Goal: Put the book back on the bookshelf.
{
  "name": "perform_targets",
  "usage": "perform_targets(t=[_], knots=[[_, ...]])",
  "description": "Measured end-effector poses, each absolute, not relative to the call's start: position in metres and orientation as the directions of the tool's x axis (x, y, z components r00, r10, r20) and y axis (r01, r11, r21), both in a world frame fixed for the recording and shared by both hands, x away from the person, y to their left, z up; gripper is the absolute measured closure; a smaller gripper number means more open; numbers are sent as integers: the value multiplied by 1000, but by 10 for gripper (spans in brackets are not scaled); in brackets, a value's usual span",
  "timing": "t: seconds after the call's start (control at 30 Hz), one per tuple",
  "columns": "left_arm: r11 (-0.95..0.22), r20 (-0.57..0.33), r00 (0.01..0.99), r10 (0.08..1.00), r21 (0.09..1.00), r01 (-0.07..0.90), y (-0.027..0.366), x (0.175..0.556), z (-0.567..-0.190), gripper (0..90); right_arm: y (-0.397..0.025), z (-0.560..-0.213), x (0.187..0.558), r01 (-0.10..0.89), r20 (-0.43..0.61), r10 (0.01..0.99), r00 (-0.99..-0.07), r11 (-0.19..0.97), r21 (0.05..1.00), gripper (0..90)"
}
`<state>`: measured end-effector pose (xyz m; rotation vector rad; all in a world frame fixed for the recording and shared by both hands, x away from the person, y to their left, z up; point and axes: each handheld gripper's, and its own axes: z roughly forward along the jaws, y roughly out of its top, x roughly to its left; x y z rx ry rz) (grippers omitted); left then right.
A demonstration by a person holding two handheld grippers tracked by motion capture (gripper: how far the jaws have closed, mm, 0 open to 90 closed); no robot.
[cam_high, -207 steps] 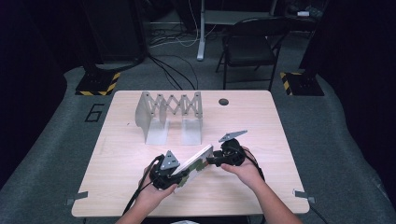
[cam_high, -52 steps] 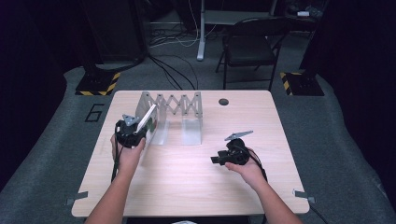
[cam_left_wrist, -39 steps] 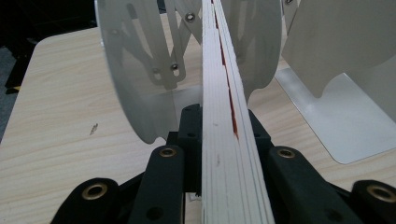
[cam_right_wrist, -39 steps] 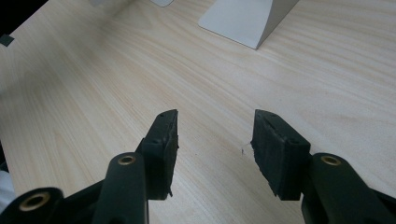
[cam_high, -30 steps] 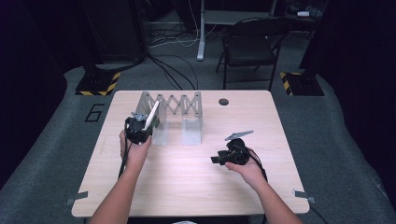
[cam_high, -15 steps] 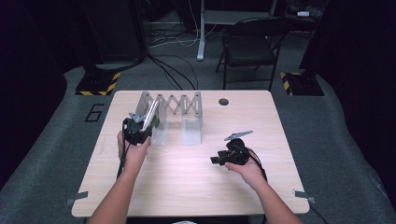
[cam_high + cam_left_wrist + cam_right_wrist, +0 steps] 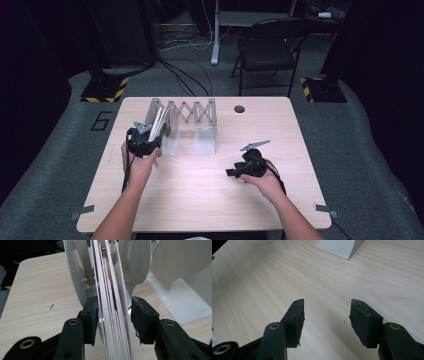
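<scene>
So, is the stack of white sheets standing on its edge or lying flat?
On edge. In the left gripper view the stack of white sheets stands upright between the left gripper's jaws, beside a divider of the rack.

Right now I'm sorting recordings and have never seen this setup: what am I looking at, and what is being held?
A person sits at a wooden table with a hand-held two-jaw gripper in each hand. The high view looks down from above; the other two cameras ride on the grippers. The left gripper has its jaws either side of a thin stack of white sheets standing on edge, feeding it into the leftmost slot of an expandable metal file rack. The right gripper rests open and empty over bare table. A small dark disc lies near the far edge.
</scene>
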<state>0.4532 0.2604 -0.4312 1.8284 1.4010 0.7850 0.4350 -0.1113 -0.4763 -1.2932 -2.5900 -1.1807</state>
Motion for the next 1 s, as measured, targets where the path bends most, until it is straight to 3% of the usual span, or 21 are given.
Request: perform_targets(t=[0.33,0.7,1.0], knots=[[-187,43,276,960,832,522,264,422,-414,522,-111,-476,435,688,320,680,-660,375,622,453],[-236,6,419,908,832,501,265,366,-396,520,-112,-476,435,688,322,682,-657,368,625,455],[-221,-37,423,905,809,545,268,350,-409,528,-114,-476,435,693,324,687,-651,362,623,454]])
